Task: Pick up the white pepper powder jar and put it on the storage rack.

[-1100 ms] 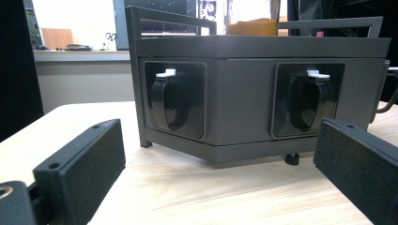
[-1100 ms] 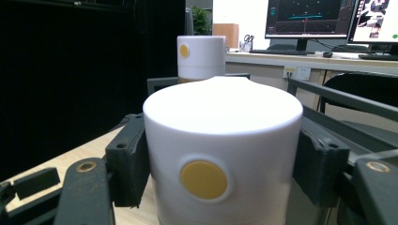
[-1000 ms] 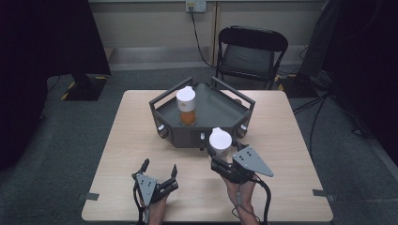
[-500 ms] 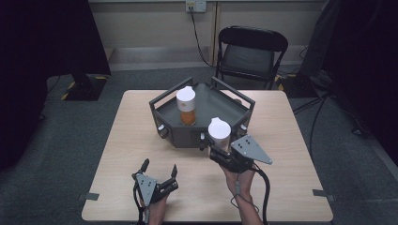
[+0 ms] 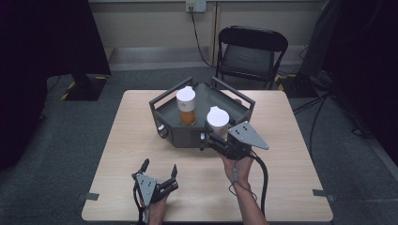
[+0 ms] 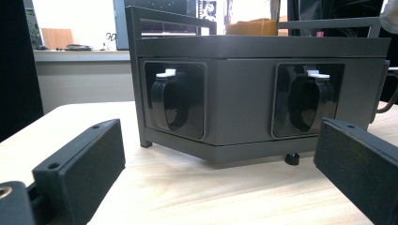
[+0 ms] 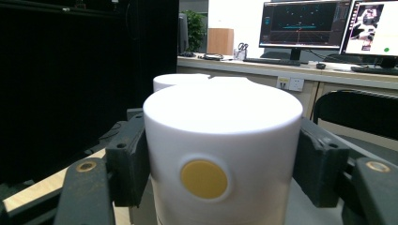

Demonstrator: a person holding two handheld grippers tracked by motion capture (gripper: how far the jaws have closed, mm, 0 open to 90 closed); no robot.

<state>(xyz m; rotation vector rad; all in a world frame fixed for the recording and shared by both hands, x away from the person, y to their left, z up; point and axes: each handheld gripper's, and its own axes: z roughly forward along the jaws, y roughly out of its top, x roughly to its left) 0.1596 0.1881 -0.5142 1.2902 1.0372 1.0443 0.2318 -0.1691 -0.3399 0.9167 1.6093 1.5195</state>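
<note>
1. Right gripper [image 5: 217, 136]: held at the near right edge of the dark tray [image 5: 187, 136], its jaws clenched on a white-capped bottle [image 5: 218, 123].
2. White-capped bottle, right gripper view [image 7: 223, 154]: 1 pad presses on each side of the white cap; a round yellow mark on the cap faces the camera.
3. Orientation: the bottle stands upright, its long axis vertical and its flat white top pointing up. Its lower body is hidden behind the jaws, so whether its base rests on the tray or hangs just above it cannot be told.
4. Second bottle [image 5: 186, 105]: stands upright inside the tray, white cap above an amber body, to the left of and behind the gripped bottle, apart from it.
5. Left gripper [image 5: 159, 169]: rests low over the wooden table [image 5: 281, 187] near its front edge, well apart from the tray, jaws released with nothing between them.
6. Left gripper view: the 2 black pads [image 6: 80, 161] stand wide apart and frame the tray's front wall [image 6: 239, 93], which carries 2 recessed latches.
7. Background: a black folding chair [image 5: 251, 51] stands behind the table.
</note>
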